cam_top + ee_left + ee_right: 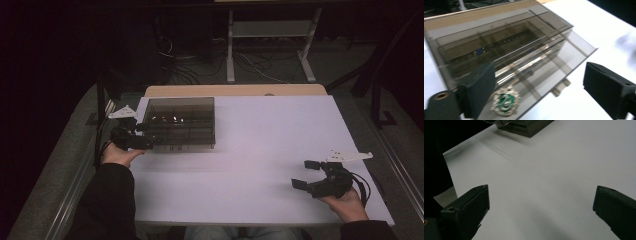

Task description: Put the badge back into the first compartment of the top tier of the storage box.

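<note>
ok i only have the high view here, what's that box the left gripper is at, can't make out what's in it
Observer: In the left gripper view, the smoked clear organiser box has a silver-and-green crest badge lying in its near corner.
Operator: is the left gripper holding that badge
Observer: No. The left gripper has its jaws wide apart, with the badge beside one jaw and no pad pressing on it.
Operator: and the right one, anything in it
Observer: The right gripper is open, with bare white table between its jaws.
</note>
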Tool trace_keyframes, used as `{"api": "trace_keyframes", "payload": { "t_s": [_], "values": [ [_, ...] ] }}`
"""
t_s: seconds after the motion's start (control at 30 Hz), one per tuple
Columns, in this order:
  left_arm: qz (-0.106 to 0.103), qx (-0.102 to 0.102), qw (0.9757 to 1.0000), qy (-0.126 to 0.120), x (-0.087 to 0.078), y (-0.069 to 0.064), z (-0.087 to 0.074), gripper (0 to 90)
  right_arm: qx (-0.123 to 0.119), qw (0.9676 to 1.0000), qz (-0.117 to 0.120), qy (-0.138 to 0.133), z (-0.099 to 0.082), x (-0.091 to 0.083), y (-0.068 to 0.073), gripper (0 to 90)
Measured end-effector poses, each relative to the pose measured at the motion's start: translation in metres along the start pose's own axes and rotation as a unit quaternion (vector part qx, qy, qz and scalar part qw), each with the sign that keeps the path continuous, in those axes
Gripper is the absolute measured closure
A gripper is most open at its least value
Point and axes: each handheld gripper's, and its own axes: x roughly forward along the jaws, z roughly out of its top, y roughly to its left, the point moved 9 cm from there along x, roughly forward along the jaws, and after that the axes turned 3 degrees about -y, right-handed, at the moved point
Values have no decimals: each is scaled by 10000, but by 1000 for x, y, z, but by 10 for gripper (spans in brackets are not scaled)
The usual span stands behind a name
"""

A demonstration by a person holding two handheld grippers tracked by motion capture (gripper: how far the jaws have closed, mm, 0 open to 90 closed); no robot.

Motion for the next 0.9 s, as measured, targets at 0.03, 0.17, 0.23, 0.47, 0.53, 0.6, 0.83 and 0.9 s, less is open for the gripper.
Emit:
{"api": "trace_keyframes", "payload": {
  "t_s": [0.03,0.17,0.23,0.47,0.53,0.6,0.83,0.9],
  "values": [
    [-16,44,10000,45,1,-3,0,60,5,10000,0,-3,0,0,0,5],
    [-25,189,9998,85,3,-17,2,0,-22,10000,-5,-14,0,0,-1,4],
    [-34,240,9997,37,3,-23,4,0,-21,10000,-3,-18,0,0,-1,5],
    [-132,427,9990,-26,7,-40,4,0,-23,10000,10,-31,0,-1,0,5],
    [-166,466,9988,-38,8,-46,4,0,0,10000,15,-27,0,-1,0,5],
    [-194,520,9985,-28,9,-50,3,0,-4,10000,12,-28,0,-1,0,5],
    [-286,608,9977,-76,11,-61,1,0,-1,10000,18,-26,0,-1,0,5],
    [-300,632,9975,-83,12,-64,0,0,0,10000,15,-23,0,-1,0,5]
  ]
}}
